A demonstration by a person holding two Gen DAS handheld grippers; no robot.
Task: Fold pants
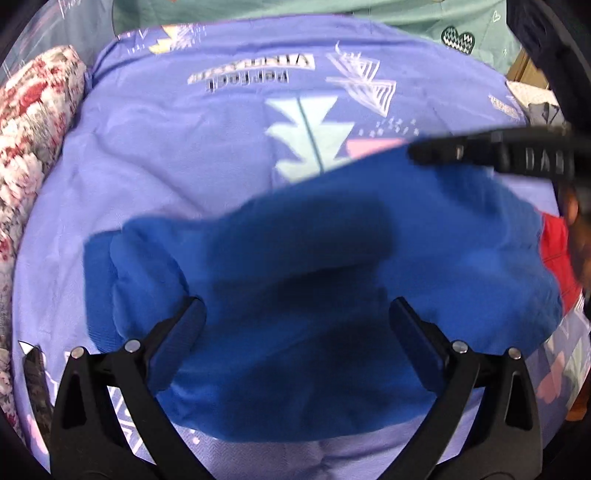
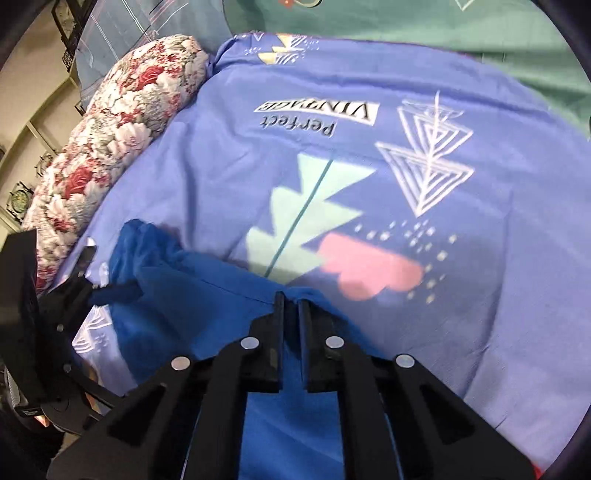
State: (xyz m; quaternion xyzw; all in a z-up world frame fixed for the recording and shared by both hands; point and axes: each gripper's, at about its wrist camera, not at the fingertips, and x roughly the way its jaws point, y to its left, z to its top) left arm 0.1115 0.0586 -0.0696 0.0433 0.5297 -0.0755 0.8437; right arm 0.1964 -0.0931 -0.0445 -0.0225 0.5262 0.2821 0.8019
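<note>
Blue pants (image 1: 303, 280) lie bunched on a lavender printed bedsheet (image 1: 184, 147), beside a floral pillow (image 2: 122, 122). Left hand-held gripper (image 1: 297, 314) hangs above them, jaws wide, nothing held. Right hand-held gripper (image 2: 291, 299) is pinched tight on the pants' far edge.

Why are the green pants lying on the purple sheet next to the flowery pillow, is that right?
Not quite: the pants are blue, not green. Both wrist views show it, most plainly the left one. The rest holds: they lie on the purple sheet, with the flowery pillow alongside. The green cloth is a separate thing beyond the sheet.
</note>
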